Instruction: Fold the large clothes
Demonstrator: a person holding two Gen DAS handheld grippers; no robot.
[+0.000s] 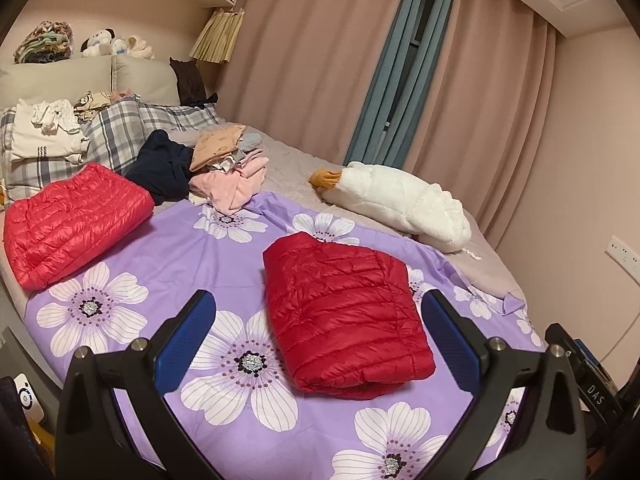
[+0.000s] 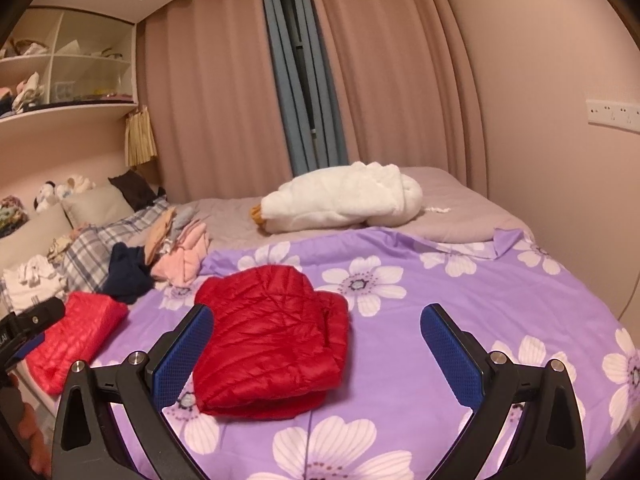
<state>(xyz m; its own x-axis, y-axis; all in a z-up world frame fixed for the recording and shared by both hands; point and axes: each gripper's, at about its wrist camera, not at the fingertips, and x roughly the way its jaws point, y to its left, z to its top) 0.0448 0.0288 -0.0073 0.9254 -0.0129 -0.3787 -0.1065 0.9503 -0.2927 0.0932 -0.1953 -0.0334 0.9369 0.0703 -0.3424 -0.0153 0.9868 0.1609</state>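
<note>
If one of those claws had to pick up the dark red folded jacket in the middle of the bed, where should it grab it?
Probably at the thick rounded fold on the near edge of the dark red jacket, coming in low from the front. There the layers stack into one bundle, so a pinch would catch them all. Both the left claw and the right claw are open and empty.

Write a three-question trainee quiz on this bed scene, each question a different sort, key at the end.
1. True or false: the left gripper is shut on the dark red puffer jacket.
2. Multiple choice: the white goose plush lies on A) the purple floral sheet, B) the grey bedding, C) a shelf.
3. Fill in: the lighter red jacket lies folded toward the ____ end of the bed.

Key: 1 false, both the left and right gripper are open and empty; 2 B; 3 pillow.
</note>
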